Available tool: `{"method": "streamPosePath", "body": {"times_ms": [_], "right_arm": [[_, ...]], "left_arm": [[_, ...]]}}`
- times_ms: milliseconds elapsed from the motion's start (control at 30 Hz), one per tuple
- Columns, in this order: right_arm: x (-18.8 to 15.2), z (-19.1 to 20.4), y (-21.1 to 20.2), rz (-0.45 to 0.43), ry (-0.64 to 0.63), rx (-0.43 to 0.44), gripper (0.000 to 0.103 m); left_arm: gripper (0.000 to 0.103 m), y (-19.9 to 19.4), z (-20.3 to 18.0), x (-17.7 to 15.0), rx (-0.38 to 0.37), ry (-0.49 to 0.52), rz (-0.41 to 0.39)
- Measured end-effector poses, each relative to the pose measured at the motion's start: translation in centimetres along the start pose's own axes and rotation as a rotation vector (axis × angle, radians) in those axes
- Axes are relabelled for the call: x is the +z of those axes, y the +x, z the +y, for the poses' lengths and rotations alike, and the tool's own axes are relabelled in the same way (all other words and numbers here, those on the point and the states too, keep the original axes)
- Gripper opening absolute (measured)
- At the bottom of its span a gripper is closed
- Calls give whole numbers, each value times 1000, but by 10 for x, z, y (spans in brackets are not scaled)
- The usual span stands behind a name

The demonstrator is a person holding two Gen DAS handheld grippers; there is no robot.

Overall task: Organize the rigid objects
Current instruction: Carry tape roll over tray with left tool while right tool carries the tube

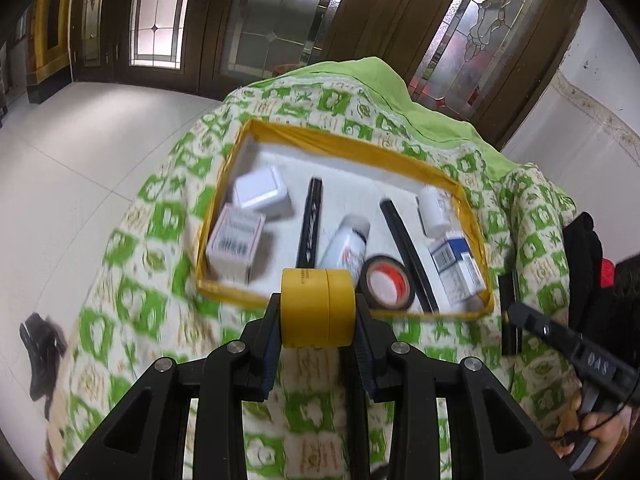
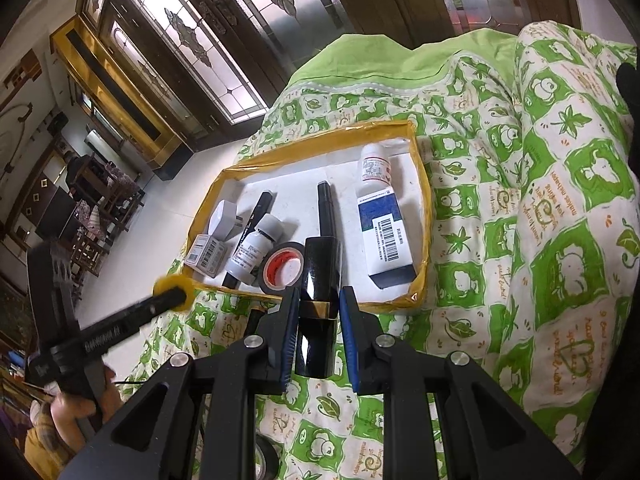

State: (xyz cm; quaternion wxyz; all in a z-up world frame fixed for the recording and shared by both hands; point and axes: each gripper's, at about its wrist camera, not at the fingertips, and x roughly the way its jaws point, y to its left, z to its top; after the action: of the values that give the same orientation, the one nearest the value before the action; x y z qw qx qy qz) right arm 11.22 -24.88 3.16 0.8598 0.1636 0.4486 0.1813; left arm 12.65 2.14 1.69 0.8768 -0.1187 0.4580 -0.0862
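Observation:
My left gripper (image 1: 318,312) is shut on a yellow tape roll (image 1: 318,308), held just above the near rim of the yellow-edged white tray (image 1: 304,140). My right gripper (image 2: 318,300) is shut on a glossy black cylinder (image 2: 318,308) just in front of the tray's near rim (image 2: 424,216). In the tray lie a white adapter (image 1: 262,192), a small pink box (image 1: 236,240), two black pens (image 1: 310,220), two white bottles (image 1: 348,244), a black tape roll with red core (image 1: 388,282) and a blue-white box (image 1: 456,268).
The tray rests on a green-patterned quilt (image 2: 560,200) over a raised surface. White tiled floor (image 1: 60,160) lies to the left, dark wooden glazed doors behind. Another black tape roll (image 2: 266,458) lies on the quilt near my right gripper. A black shoe (image 1: 40,344) is on the floor.

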Motion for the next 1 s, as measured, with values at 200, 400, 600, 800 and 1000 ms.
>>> {"method": "streamPosePath", "body": {"times_ms": [200,400,600,800,1000], "right_arm": [[1,1,2,4,0,7,20],[1,2,6,17,-2,13,20],[14,9,22,37,-44,-10,20],[32,9,39,47,-69,-37,20],[45,4,61,98,-94,-74,20]], "left_arm": [[34,20,-1,17,30,25,29],[34,36,-2,25,33,34,48],[34,46,-14,37,18,66,54],[34,56,-30,56,9,111,53],[34,70,-47,75,-2,137,57]]}}
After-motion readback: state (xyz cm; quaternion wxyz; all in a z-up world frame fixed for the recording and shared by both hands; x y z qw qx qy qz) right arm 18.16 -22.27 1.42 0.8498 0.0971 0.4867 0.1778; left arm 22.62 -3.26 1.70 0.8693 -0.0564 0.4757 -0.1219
